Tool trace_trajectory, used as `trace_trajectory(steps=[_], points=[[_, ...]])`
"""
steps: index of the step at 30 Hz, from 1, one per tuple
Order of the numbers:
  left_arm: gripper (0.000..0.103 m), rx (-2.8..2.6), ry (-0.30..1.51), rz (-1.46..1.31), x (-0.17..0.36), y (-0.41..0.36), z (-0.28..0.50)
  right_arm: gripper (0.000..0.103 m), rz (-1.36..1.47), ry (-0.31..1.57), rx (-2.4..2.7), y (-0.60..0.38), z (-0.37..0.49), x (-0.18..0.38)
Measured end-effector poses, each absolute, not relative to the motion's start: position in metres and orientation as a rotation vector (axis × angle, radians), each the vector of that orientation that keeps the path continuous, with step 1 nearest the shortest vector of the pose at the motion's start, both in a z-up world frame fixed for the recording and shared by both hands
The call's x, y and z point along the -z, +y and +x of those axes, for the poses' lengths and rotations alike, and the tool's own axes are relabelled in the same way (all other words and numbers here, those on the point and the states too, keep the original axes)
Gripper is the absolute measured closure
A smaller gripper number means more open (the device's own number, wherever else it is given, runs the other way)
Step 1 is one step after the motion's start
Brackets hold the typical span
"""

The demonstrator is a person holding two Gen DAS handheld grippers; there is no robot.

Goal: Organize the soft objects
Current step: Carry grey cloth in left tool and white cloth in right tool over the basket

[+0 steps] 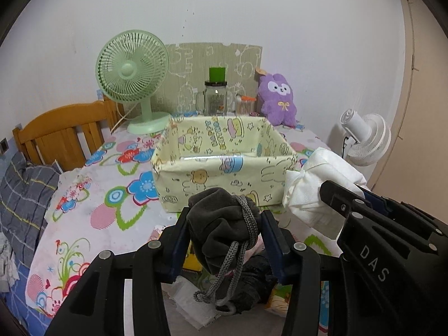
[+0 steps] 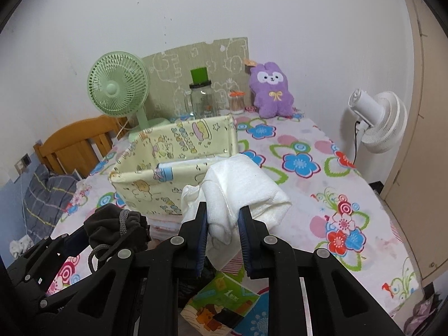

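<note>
My left gripper point(image 1: 224, 224) is shut on a dark grey drawstring pouch point(image 1: 221, 229), held above the table just in front of the yellow cartoon-print fabric box point(image 1: 224, 173). Its grey cord point(image 1: 224, 274) hangs down. My right gripper point(image 2: 224, 224) is shut on a white folded cloth point(image 2: 240, 187), held beside the box's near right corner. The box point(image 2: 145, 184) is open. The white cloth point(image 1: 316, 184) and right gripper show at the right of the left wrist view. The pouch point(image 2: 112, 226) shows at the lower left of the right wrist view.
A green desk fan point(image 1: 131, 75), a glass jar with a green top point(image 1: 215, 95) and a purple plush point(image 1: 277, 98) stand at the back of the floral tablecloth point(image 2: 336, 196). A white fan point(image 2: 378, 123) stands right. A tissue pack point(image 2: 224, 308) and dark cloth point(image 1: 252, 288) lie below the grippers.
</note>
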State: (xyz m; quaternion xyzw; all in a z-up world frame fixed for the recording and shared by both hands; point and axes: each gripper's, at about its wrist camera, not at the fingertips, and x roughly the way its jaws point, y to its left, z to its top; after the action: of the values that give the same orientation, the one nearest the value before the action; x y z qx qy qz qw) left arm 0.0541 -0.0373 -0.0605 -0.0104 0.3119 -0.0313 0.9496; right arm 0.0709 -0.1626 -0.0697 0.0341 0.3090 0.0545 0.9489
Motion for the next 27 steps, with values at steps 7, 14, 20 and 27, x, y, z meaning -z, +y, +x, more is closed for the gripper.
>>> trace_trajectory(steps=[7,14,20,27], points=[[0.053,0.067,0.594,-0.024,0.040,-0.039,0.045,0.079,0.062,0.582,-0.108,-0.163,0.059,0.047],[0.053,0.072,0.561,-0.024,0.023,-0.040,0.041,0.079,0.060,0.545,-0.117,-0.161,0.051,0.028],[0.053,0.069,0.535,-0.016,0.011,-0.040,0.043,0.079,0.055,0.521,-0.127,-0.160,0.051,0.016],[0.053,0.062,0.530,-0.010,0.008,-0.038,0.052,0.079,0.058,0.519,-0.139,-0.157,0.060,0.012]])
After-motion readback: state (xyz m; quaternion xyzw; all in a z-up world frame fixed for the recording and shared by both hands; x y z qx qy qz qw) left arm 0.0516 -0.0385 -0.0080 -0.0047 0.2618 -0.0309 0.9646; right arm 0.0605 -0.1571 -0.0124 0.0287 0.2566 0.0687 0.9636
